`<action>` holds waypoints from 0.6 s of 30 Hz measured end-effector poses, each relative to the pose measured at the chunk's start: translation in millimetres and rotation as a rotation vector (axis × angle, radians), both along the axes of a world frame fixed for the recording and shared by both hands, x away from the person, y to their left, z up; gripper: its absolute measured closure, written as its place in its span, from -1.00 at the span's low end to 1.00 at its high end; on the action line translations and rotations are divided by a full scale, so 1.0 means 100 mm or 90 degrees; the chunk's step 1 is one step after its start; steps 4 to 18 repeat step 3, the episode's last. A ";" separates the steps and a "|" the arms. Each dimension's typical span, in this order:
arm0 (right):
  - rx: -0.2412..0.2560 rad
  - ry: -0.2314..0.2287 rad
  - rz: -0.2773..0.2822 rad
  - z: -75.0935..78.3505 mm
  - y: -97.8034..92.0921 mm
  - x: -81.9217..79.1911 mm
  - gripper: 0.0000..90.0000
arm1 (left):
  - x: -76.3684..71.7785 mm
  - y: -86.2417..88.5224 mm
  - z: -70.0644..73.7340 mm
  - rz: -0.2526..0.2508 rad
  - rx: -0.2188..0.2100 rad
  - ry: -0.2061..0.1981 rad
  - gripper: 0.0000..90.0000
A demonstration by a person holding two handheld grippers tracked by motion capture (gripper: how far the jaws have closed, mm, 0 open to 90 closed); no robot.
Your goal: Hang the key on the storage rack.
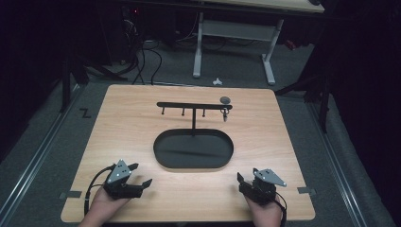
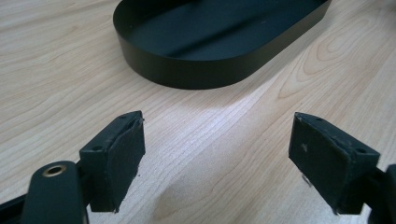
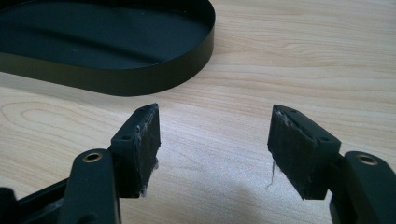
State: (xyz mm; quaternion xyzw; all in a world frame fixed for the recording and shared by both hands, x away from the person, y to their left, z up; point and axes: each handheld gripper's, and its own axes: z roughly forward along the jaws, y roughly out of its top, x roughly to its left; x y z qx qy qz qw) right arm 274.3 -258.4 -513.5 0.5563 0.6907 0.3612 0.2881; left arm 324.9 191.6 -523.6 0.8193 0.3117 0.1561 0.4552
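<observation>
A matt black oval metal tray (image 2: pixel 187 70) sits on the smooth, pale wood-grain counter (image 2: pixel 56 84); frayed, rough black pads (image 3: pixel 292 144) line the right tongs (image 3: pixel 215 149), lower frame.

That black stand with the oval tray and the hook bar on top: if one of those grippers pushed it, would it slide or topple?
The stand would probably slide if pushed low: its oval tray is broad and flat on the smooth table. A push high on the hook bar seems likelier to tip it, since the post is thin. It looks stiff, likely metal.

Bare table (image 1: pixel 127 123) flanks the oval tray (image 1: pixel 194 163); its hook stand (image 1: pixel 193 108) possibly blocks overhead passage.
</observation>
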 end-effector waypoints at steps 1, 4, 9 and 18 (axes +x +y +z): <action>0.000 0.002 -0.003 0.00 0.00 0.00 -0.24 | 0.00 0.00 0.01 -0.002 -0.001 -0.002 -0.57; 0.001 0.004 -0.006 -0.01 -0.01 0.00 -0.24 | 0.00 -0.01 0.02 -0.003 -0.002 -0.004 -0.57; 0.001 0.004 -0.006 -0.01 -0.01 0.00 -0.24 | 0.00 -0.01 0.02 -0.003 -0.002 -0.004 -0.57; 0.001 0.004 -0.006 -0.01 -0.01 0.00 -0.24 | 0.00 -0.01 0.02 -0.003 -0.002 -0.004 -0.57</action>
